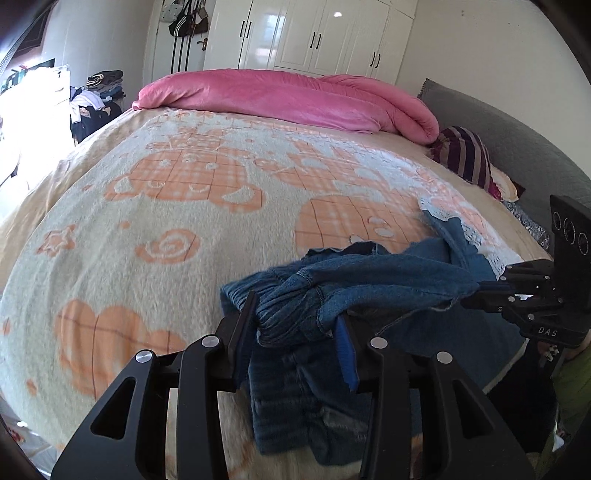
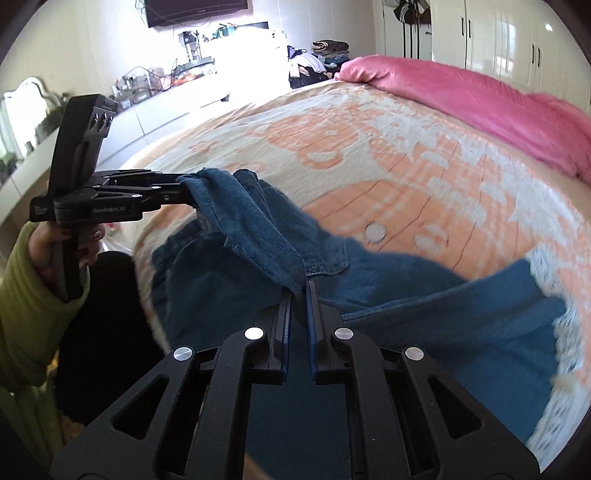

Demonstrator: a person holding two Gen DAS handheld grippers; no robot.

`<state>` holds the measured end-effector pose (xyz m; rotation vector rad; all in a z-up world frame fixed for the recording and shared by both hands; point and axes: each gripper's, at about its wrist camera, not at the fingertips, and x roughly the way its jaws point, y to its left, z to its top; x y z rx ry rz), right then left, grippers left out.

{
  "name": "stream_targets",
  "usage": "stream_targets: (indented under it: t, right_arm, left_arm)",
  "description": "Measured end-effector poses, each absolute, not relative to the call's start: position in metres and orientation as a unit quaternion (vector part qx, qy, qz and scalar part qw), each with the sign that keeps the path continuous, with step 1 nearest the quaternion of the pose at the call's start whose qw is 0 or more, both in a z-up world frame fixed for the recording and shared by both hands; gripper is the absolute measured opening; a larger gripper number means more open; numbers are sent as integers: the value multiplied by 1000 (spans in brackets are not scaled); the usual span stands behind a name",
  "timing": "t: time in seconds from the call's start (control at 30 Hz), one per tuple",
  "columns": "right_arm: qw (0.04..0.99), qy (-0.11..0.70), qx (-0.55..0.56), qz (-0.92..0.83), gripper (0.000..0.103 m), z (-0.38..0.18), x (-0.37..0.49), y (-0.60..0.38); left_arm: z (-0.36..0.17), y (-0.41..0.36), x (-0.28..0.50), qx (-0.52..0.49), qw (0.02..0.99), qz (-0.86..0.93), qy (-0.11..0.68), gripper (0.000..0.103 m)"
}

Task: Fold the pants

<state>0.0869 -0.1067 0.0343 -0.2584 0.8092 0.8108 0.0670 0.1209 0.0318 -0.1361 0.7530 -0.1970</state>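
The blue denim pants (image 1: 373, 280) with white lace hems (image 1: 452, 218) lie bunched at the near edge of the bed, partly lifted. My left gripper (image 1: 295, 326) is shut on the gathered elastic waistband, which fills the gap between its fingers. In the right wrist view the same left gripper (image 2: 188, 194) holds that bunch off the blanket. My right gripper (image 2: 299, 291) is shut on a thin denim edge of the pants (image 2: 424, 306). It also shows at the right of the left wrist view, the right gripper (image 1: 480, 290) pinching the cloth. Denim stretches between the two grippers.
A cream and orange patterned blanket (image 1: 166, 206) covers the bed. A rolled pink duvet (image 1: 295, 99) lies along the far side, a striped pillow (image 1: 465, 155) by the grey headboard (image 1: 517, 133). White wardrobes (image 1: 325, 33) and a clothes pile (image 1: 99, 96) stand beyond. A hand in a green sleeve (image 2: 26, 295) holds the left gripper.
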Motion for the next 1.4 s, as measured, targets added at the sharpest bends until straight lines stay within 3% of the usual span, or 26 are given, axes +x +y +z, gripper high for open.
stream_targets:
  t: [0.3, 0.4, 0.7, 1.4]
  right_arm:
    - [832, 369, -132, 393, 3, 22, 38, -110]
    - [831, 367, -144, 393, 3, 16, 28, -106]
    - [817, 388, -160, 396, 3, -8, 17, -93]
    - [816, 390, -136, 405, 9, -6, 13, -103]
  left_arm:
    - [27, 116, 34, -59, 919, -96, 379, 39]
    - [21, 118, 33, -49, 913, -85, 395, 45]
    - [11, 122, 25, -38, 902, -62, 425, 47]
    - [7, 143, 34, -172, 881, -111, 426, 48]
